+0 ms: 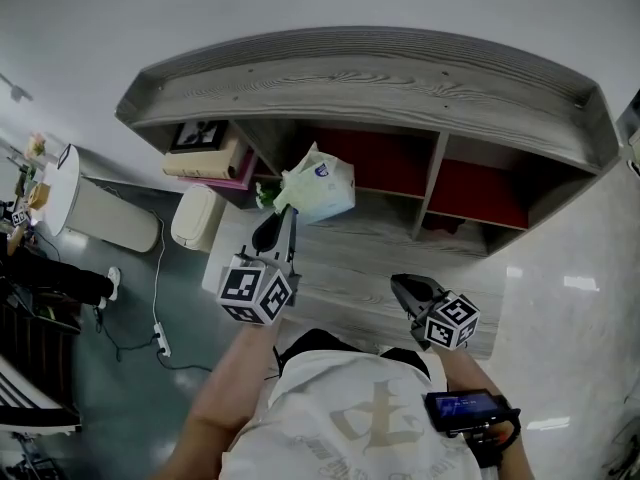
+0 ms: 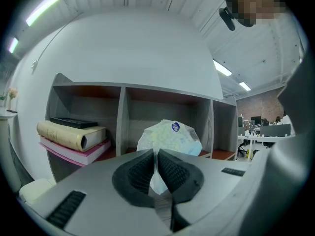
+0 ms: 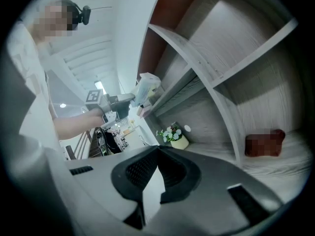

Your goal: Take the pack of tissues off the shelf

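3 views, all toward shelf [image 1: 370, 78]

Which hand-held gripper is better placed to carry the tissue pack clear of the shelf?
Left. The left hand-held gripper is clamped on the tissue pack in front of the shelf; the right hand-held gripper is shut and empty.

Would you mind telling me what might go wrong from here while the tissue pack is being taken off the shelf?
1. The left tongs pinch only a thin edge of the pack of tissues, so it may slip out or its wrapper tear.
2. The right tongs are shut and apart from it, so nothing would likely catch a drop.
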